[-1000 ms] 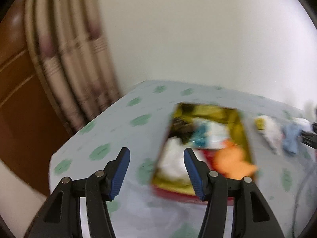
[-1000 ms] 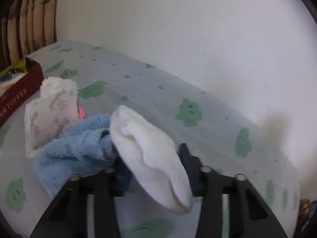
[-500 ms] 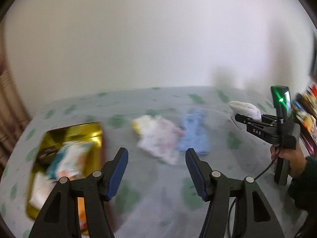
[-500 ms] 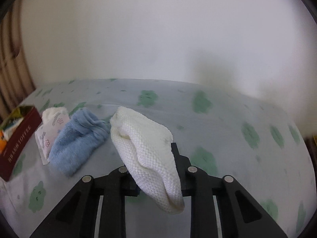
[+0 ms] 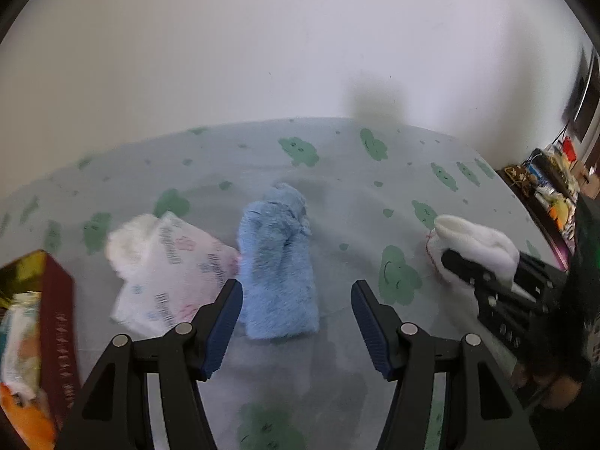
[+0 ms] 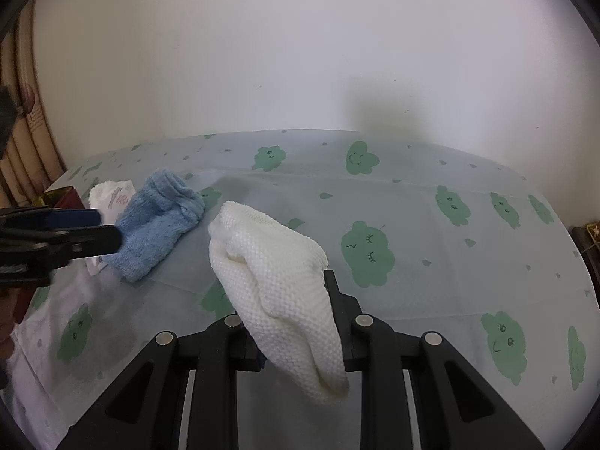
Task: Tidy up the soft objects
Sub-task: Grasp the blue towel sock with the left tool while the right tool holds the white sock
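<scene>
Down over the table with the left gripper, tilted toward the blue fluffy sock. Jaws spread wide, just been opening, with the near end of that sock showing in the gap between the 2 blue pads yet lying flat on the cloud-print tablecloth, touched by neither. Just left of it, meeting it along 1 edge, a white packet printed in pink and grey, with something white and fluffy poking out behind, possibly another sock, hard to call through the blur. Further left, right at the frame edge, a dark red tin with a gold lining, stuffed with orange and white soft bits. Off to the right, well apart from the blue sock, the right gripper, clenched tight on the white knitted sock. Switching to the right wrist view: same white knitted sock pinched between the 2 black fingers of the right gripper, bulging out ahead of them, 1 end drooping back toward the camera. Beyond and to the left, the blue fluffy sock flat on the cloth, and coming in from the left edge, the left gripper just beside it.
</scene>
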Available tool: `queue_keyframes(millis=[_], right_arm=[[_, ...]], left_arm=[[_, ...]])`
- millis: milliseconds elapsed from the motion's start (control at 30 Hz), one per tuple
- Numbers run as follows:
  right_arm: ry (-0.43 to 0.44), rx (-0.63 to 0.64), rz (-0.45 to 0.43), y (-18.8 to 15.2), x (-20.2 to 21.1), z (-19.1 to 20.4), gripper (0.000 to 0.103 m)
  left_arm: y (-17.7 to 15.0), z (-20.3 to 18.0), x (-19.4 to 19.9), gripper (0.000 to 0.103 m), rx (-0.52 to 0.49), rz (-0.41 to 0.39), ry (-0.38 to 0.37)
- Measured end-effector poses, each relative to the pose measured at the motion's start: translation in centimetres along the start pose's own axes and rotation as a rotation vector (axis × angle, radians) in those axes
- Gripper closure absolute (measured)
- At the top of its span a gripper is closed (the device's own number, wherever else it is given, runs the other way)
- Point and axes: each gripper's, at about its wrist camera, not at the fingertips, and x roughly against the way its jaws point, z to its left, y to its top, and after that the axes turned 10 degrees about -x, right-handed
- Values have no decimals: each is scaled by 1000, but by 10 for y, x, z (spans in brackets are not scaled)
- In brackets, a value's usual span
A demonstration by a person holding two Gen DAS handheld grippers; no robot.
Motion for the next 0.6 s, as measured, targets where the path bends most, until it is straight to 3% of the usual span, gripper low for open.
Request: queue_keyframes(millis=[167,433,467,500,600], right_arm=[[-2,10,32,-1,-7,3,81],[-5,47,53,-6,-13,10,80],[-4,44,56,-7,-13,9,80],[-3,42,57,-7,-14,9,80],[-1,34,63,-6,-15,7,80]], left_arm=[[10,4,-30,41,7,42,19],[12,22,-54,43,124,75,40],[12,21,-55,61,121,68,39],[12,20,-55,72,111,71,45],[9,19,-50,78,111,73,20]])
